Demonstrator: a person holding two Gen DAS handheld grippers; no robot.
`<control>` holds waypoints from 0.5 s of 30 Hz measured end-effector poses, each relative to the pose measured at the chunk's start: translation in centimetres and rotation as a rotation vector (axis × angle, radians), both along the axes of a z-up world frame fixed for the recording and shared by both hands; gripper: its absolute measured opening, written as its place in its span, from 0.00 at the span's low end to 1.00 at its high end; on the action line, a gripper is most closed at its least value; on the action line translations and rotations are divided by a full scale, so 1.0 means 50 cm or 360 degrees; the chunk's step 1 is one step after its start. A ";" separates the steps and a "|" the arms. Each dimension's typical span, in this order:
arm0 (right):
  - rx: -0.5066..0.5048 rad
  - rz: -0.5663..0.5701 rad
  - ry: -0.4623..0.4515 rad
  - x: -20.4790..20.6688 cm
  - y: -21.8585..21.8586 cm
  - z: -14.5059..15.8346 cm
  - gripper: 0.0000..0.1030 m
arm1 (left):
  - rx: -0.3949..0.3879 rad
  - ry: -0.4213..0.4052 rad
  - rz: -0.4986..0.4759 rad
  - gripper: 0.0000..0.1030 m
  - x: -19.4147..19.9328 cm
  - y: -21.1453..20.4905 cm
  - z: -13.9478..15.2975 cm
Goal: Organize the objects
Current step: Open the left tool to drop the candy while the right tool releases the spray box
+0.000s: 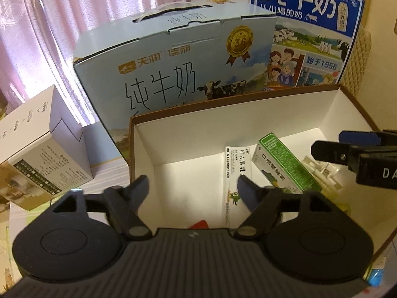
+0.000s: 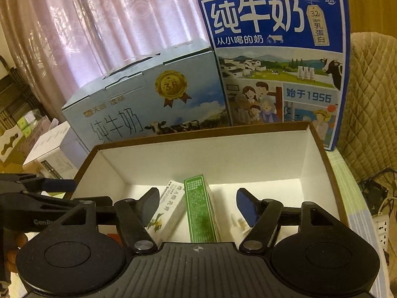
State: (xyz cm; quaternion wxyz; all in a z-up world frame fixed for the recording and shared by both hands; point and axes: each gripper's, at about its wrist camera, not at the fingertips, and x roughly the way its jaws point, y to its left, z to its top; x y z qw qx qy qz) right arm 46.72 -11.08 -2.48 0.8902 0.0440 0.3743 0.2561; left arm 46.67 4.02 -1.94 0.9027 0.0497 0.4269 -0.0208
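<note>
Both sets of tongs, left (image 1: 192, 190) and right (image 2: 198, 202), were held spread and empty over an open white-lined box (image 2: 211, 159). Inside it, a green carton (image 2: 201, 213) and a white carton (image 2: 168, 211) were seen lying side by side. Two milk cases (image 2: 148, 94) were stood behind.

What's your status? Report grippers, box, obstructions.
Left gripper open, empty. Right gripper open, empty. Green carton and white carton lie in box. Nothing in the way.
</note>
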 end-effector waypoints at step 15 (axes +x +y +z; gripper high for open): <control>0.0136 -0.0066 -0.0034 -0.105 -0.069 0.066 0.70 | -0.0146 -0.0046 0.0060 0.86 -0.096 -0.005 0.059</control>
